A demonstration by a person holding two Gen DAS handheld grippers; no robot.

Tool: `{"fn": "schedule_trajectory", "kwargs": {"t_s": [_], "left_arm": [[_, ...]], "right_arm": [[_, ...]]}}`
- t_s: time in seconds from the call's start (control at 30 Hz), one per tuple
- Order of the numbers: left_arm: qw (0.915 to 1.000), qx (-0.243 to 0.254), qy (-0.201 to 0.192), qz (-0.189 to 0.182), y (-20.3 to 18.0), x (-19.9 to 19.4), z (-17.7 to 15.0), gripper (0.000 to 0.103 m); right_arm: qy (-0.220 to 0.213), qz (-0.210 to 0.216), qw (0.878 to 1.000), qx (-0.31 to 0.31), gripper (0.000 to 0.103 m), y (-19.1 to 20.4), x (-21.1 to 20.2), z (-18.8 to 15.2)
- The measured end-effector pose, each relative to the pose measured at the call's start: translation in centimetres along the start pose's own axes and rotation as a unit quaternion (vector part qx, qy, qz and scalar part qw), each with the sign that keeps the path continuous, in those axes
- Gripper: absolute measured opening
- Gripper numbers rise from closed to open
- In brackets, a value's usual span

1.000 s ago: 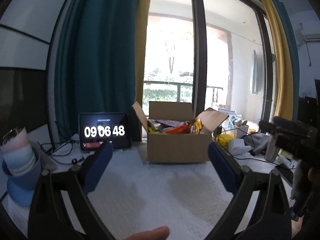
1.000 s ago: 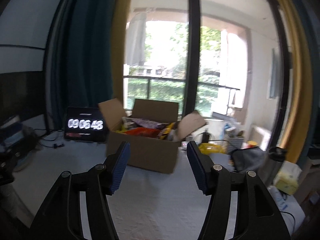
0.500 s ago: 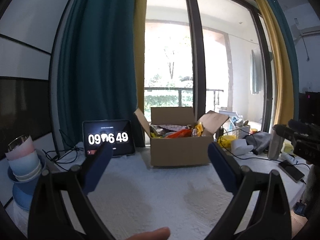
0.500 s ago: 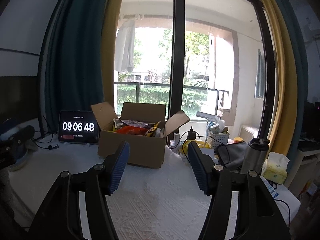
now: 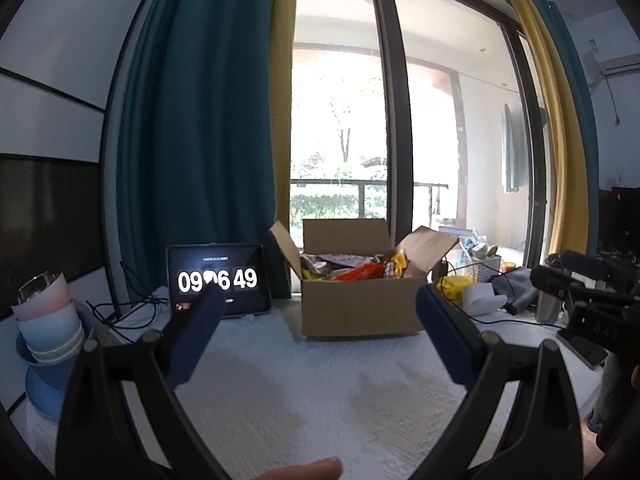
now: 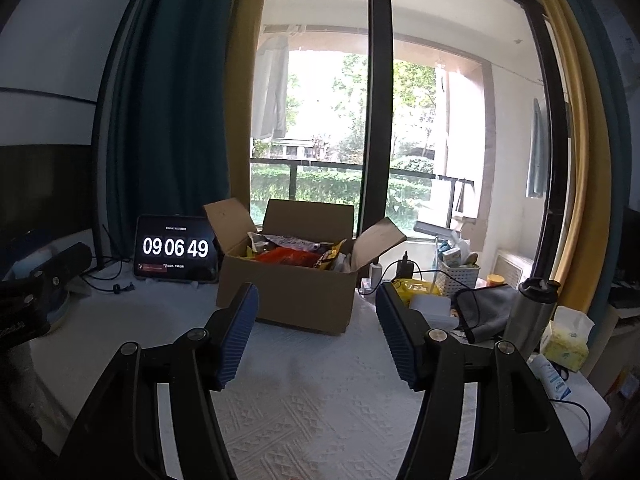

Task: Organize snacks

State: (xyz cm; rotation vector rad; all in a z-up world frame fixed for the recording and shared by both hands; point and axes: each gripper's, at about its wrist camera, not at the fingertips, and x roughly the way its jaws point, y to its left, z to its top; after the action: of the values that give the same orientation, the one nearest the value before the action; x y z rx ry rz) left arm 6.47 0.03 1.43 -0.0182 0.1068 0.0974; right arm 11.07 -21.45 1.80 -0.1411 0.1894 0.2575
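Observation:
An open cardboard box (image 5: 356, 308) (image 6: 288, 296) stands at the far side of the white-clothed table (image 5: 304, 392), flaps up. Snack bags (image 5: 356, 270) (image 6: 290, 250) in orange, yellow and purple fill it. My left gripper (image 5: 318, 300) hovers open over the cloth, well short of the box, nothing between its blue pads. My right gripper (image 6: 316, 296) is also open and empty, its pads framing the box front from a distance. The right gripper's body (image 5: 584, 300) shows at the right edge of the left wrist view.
A tablet (image 5: 218, 280) (image 6: 176, 250) showing a clock leans left of the box. Stacked bowls (image 5: 48, 332) sit at the left edge. Right of the box lie cables, a grey cloth (image 6: 480, 308), a steel flask (image 6: 530, 316), a tissue pack (image 6: 566, 340) and a small basket (image 6: 458, 274).
The left wrist view has tilted up a little, so the box sits lower in it. The right gripper has drifted slightly; its view is now sharp. Both stay open and empty.

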Motion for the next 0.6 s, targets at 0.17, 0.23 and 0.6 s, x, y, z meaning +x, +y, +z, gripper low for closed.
{"fn": "schedule_trajectory", "kwargs": {"t_s": [0.17, 0.23, 0.6], "left_arm": [[1.0000, -0.002, 0.000, 0.000, 0.10, 0.01, -0.02, 0.097], [1.0000, -0.001, 0.002, 0.000, 0.04, 0.01, -0.02, 0.097], [1.0000, -0.001, 0.000, -0.003, -0.38, -0.21, -0.07, 0.097]], "right_arm": [[-0.001, 0.001, 1.000, 0.002, 0.065, -0.11, 0.02, 0.18], [-0.001, 0.000, 1.000, 0.002, 0.065, -0.07, 0.00, 0.15], [-0.001, -0.003, 1.000, 0.006, 0.065, -0.07, 0.01, 0.04]]}}
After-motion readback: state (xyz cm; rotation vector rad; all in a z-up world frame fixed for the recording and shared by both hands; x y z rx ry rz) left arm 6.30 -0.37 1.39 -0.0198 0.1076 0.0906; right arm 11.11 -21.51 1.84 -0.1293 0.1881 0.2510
